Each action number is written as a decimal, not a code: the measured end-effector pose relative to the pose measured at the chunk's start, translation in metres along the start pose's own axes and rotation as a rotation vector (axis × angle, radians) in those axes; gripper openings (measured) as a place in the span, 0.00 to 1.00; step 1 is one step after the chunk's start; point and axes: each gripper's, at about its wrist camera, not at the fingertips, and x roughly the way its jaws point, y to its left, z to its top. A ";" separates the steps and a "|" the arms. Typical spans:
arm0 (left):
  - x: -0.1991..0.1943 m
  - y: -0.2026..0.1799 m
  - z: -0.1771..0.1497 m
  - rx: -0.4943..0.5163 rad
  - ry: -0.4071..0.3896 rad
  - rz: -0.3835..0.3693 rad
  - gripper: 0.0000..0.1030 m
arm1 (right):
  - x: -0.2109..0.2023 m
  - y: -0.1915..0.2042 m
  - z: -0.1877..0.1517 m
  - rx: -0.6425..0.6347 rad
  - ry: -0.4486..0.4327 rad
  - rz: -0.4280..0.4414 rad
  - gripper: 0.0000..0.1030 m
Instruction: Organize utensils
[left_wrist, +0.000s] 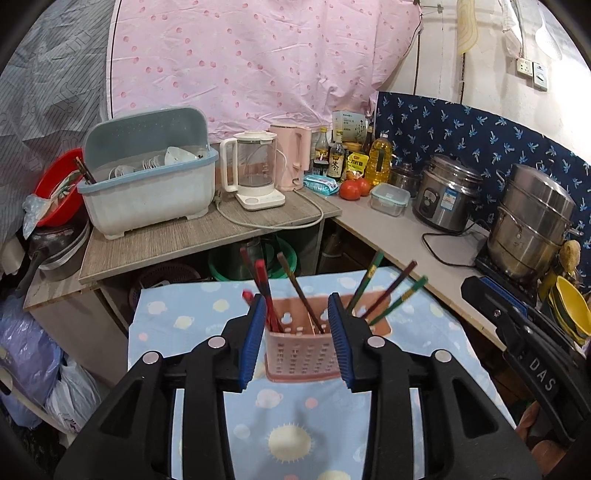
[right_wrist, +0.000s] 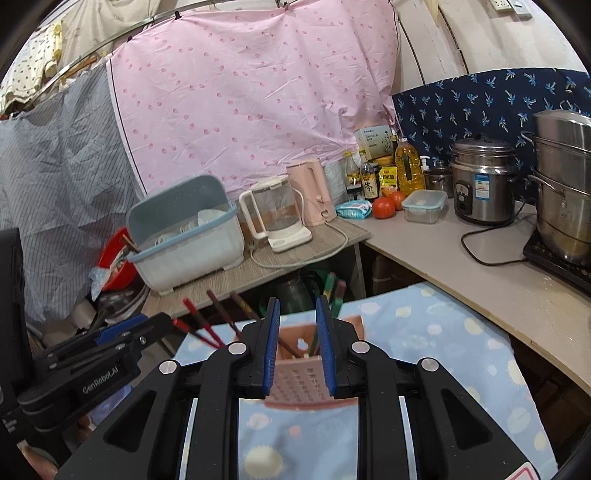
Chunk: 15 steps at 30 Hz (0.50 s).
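Pink cloth with small dots (left_wrist: 258, 62) hung behind a messy kitchen corner. A blue cloth with suns and clouds (left_wrist: 295, 417) covered the near surface. On it stood a pink holder with little holes (left_wrist: 303, 354). Red chopsticks (left_wrist: 264, 291) and a brown chopstick (left_wrist: 299, 295) leaned in its left part. Green and dark chopsticks (left_wrist: 388, 295) leaned in its right part.

The left hand-held gripper (left_wrist: 297, 321) was partly open, with nothing held. Its blue pads (left_wrist: 253, 339) stood on either side of the holder in the left wrist view, and I could not tell if they touched it. The right hand-held gripper (right_wrist: 297, 321) was open a little less, and it held nothing too. It pointed at the same holder (right_wrist: 299, 380).

Farther back, a wooden surface (left_wrist: 192, 236) carried a blue dish box (left_wrist: 147, 181), a clear kettle (left_wrist: 255, 170) and a pink kettle (left_wrist: 291, 155). Two tomatoes (left_wrist: 354, 188) sat near a yellow oil bottle (left_wrist: 380, 158).
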 end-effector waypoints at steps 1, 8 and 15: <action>-0.002 -0.001 -0.005 0.003 0.006 0.001 0.32 | -0.005 0.000 -0.007 -0.007 0.007 -0.005 0.20; -0.009 -0.007 -0.045 0.000 0.065 0.000 0.33 | -0.028 0.002 -0.049 -0.049 0.056 -0.038 0.27; -0.013 -0.011 -0.079 0.003 0.112 0.020 0.43 | -0.038 0.001 -0.082 -0.073 0.101 -0.076 0.35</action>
